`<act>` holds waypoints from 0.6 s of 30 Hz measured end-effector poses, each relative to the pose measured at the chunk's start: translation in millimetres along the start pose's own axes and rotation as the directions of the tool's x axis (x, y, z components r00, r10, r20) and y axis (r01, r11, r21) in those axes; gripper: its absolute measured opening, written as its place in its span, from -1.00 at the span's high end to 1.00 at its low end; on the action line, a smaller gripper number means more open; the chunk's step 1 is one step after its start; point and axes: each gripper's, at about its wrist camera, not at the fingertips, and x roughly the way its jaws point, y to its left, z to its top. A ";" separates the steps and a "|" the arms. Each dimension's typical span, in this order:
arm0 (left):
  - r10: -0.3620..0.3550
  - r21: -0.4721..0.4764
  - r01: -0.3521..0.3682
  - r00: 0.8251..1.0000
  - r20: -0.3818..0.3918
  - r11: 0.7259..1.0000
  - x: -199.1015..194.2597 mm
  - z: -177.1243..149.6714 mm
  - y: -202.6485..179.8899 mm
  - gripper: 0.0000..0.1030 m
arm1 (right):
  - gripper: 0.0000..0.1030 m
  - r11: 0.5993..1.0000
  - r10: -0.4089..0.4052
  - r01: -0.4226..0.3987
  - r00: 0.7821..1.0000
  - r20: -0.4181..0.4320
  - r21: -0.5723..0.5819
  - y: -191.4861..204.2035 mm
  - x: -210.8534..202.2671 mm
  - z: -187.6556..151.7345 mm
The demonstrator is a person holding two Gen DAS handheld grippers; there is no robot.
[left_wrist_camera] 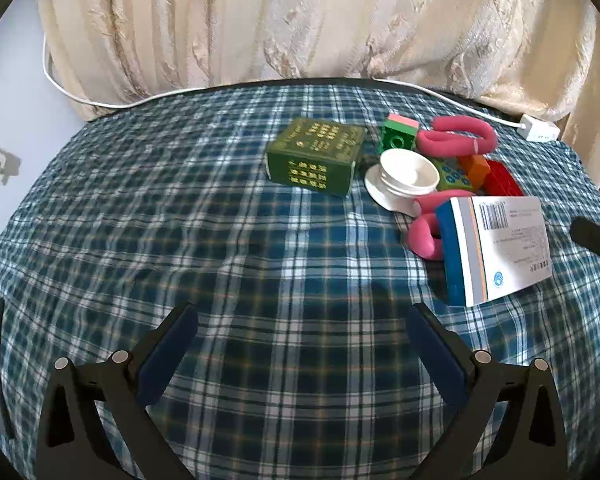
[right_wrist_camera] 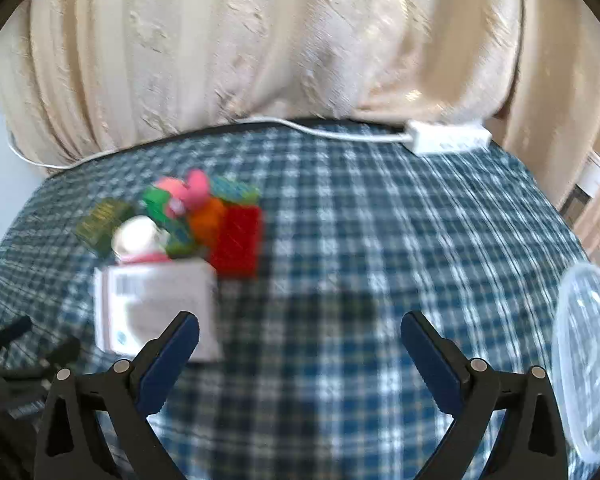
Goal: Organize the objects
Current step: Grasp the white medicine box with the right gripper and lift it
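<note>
The left gripper [left_wrist_camera: 302, 320] hung over the blue plaid tablecloth [left_wrist_camera: 228, 240] with its jaws spread wide and nothing between them. The right gripper [right_wrist_camera: 300, 330] was likewise wide open and empty above the same cloth; its view was blurred.

The objects to be organized lay in a cluster on the far right part of the table as the left wrist camera saw it. A green box with gold lettering [left_wrist_camera: 316, 158] sat at the cluster's left edge. Just beside it stood a white cup [left_wrist_camera: 410, 172] on a white saucer [left_wrist_camera: 384, 196]. Behind the cup were a green building block topped with pink [left_wrist_camera: 398, 134] and a pink foam curler [left_wrist_camera: 456, 136]. An orange block [left_wrist_camera: 476, 170] and a red block [left_wrist_camera: 502, 180] lay to the right. A second pink curler [left_wrist_camera: 422, 234] touched a white and blue carton with a barcode [left_wrist_camera: 500, 244], the nearest item.

A white power strip [right_wrist_camera: 448, 140] with its cable [left_wrist_camera: 140, 101] rested along the far edge, against cream curtains [left_wrist_camera: 300, 20]. In the right wrist view a clear plastic lid [right_wrist_camera: 588, 360] lay at the right edge.
</note>
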 end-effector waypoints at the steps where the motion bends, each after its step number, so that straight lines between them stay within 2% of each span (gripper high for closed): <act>1: 0.005 -0.004 -0.005 1.000 0.004 1.000 -1.1 -0.2 2.9 -1.00 | -0.99 1.000 0.011 -0.011 1.000 0.003 -0.015 5.4 2.4 4.0; 5: 0.026 -0.026 -0.026 1.000 0.009 0.999 -2.0 -0.3 13.4 -1.00 | -0.99 0.997 0.023 -0.022 1.000 0.009 -0.080 29.5 17.5 18.3; 13: 0.039 -0.043 -0.038 0.999 0.005 0.998 -2.3 -1.4 16.9 -1.00 | -0.99 0.984 0.149 -0.152 0.988 -0.041 -0.092 44.5 41.5 35.1; 16: 0.038 -0.048 -0.038 0.999 0.003 0.998 -2.2 -2.6 18.0 -1.00 | -0.99 0.962 0.248 -0.255 0.966 -0.078 -0.094 43.4 44.9 32.4; 17: 0.039 -0.051 -0.039 0.999 0.001 0.998 -2.3 -3.3 19.2 -1.00 | -0.99 0.949 0.290 -0.299 0.952 -0.095 -0.096 42.5 45.3 30.0; 18: 0.039 -0.053 -0.039 0.999 -0.002 0.998 -2.4 -4.2 20.1 -1.00 | -0.99 0.927 0.349 -0.362 0.929 -0.122 -0.103 42.4 45.1 26.1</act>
